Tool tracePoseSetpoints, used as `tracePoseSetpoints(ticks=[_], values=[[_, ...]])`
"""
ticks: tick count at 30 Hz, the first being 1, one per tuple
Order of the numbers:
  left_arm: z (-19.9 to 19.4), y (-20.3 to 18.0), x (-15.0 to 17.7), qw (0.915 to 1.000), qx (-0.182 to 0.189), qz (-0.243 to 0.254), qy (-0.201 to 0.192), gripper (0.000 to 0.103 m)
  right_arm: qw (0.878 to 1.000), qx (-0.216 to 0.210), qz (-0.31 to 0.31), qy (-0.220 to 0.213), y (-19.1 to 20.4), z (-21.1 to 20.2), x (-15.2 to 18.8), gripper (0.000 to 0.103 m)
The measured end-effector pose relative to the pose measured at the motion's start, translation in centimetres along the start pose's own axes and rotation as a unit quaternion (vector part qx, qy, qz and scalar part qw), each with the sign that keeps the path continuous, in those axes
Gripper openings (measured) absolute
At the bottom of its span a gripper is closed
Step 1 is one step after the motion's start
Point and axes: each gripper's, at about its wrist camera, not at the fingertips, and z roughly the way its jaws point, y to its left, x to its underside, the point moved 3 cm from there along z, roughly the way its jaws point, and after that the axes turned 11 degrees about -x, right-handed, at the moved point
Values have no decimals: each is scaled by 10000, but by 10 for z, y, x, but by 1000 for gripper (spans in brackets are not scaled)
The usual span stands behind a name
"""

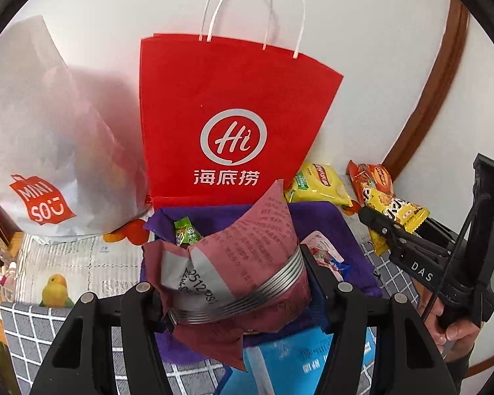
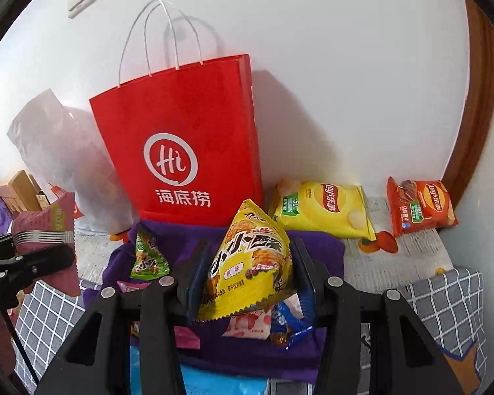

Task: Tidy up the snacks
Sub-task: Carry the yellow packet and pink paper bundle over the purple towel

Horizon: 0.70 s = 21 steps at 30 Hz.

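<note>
While left claw (image 1: 235, 291) pinches maroon packet (image 1: 247, 247), right claw (image 2: 247, 276) pinches yellow snack bag (image 2: 250, 263); red paper bag (image 2: 187, 144) behind.

Bright, soft wall shadows, fisheye-warped, perhaps slightly blurred

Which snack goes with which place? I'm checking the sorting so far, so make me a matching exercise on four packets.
Things:
1. Maroon packet
2. Yellow puff packet
3. Yellow Lay's bag
4. Red Lay's bag

Places:
A. Lying right of the red paper bag, by the wall
B. In the left tongs
C. Farthest right, near the brown frame
D. In the right tongs

Pairs: 1-B, 2-D, 3-A, 4-C
</note>
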Motion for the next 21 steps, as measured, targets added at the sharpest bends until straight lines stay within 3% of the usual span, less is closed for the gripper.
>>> tracePoseSetpoints(ticks=[13,21], values=[[61,5,10,9989,-66,-8,469,60,9981,0,20,612,-22,55,23,47],[78,6,18,9979,-137,19,630,60,9954,49,-1,956,-32,75,37,47]])
